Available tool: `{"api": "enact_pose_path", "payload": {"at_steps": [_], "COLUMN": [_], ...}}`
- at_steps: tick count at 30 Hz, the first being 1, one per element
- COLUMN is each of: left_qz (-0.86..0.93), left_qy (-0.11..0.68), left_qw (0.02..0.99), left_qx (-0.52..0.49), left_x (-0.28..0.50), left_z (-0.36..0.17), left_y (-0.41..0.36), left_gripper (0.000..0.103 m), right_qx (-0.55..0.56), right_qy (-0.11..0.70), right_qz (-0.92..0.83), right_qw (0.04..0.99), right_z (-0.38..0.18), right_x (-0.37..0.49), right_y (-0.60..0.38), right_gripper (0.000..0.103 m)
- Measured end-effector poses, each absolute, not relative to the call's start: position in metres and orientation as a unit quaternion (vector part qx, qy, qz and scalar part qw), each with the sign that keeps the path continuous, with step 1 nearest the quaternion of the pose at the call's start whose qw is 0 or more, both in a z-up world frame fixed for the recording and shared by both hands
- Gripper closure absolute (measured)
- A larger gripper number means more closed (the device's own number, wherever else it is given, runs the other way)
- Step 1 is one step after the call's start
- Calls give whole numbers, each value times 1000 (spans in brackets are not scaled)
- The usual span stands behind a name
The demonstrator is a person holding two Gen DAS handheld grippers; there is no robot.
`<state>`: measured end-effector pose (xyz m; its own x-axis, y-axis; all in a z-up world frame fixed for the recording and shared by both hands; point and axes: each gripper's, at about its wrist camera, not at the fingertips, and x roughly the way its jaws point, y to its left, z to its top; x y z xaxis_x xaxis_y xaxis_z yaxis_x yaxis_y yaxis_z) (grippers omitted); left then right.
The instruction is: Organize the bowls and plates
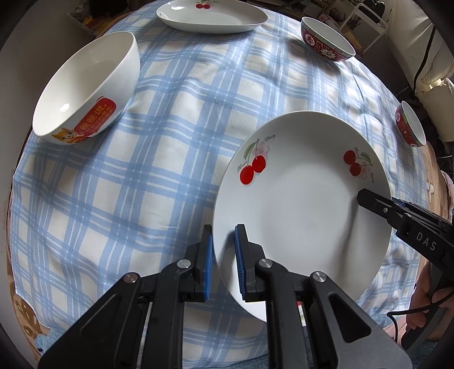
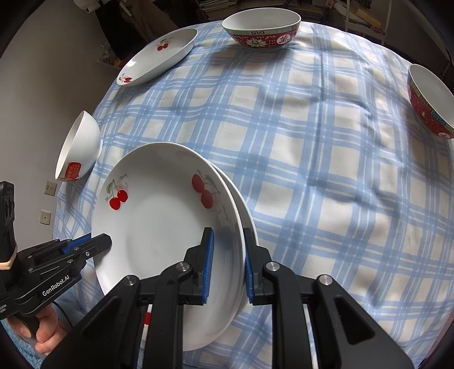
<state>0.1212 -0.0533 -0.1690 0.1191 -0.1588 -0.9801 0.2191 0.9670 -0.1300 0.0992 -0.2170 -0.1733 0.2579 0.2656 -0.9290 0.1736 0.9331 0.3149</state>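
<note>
Both grippers, left [image 1: 224, 235] and right [image 2: 228, 237], have fingers straddling the cherry plates [image 2: 159, 215], apparently clamped; stacking begun, third plate [image 1: 211, 17] and three bowls beyond remain scattered.

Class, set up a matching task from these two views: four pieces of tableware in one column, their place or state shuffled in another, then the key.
1. cherry plate stack
2. white cat bowl
3. far cherry plate
4. far red bowl

A. patterned outside, upright
B. red label on its side
C. alone at the far edge
D. rims between both grippers' fingers

Pairs: 1-D, 2-B, 3-C, 4-A
</note>
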Motion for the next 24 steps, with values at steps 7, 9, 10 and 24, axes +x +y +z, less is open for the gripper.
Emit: {"api": "enact_pose_path", "payload": {"at_steps": [7,9,10,24], "left_qz": [-127,-127,-127,-133], "left_qy": [652,651,650,646], "left_qw": [747,748,748,750], "left_qx": [27,35,38,46], "left_x": [121,120,120,121], "left_z": [-170,-171,-172,-174], "left_y": [-55,-57,-58,-61], "left_gripper": [88,88,87,87], "right_qx": [173,172,171,172], "right_qy": [608,609,609,599], "right_qz": [28,29,30,20], "right_qw": [774,774,774,782], "right_z": [-172,-172,-171,-162], "right_x": [99,99,99,99], "right_y": [-217,-216,-216,-227], "right_gripper": [81,81,81,81]}}
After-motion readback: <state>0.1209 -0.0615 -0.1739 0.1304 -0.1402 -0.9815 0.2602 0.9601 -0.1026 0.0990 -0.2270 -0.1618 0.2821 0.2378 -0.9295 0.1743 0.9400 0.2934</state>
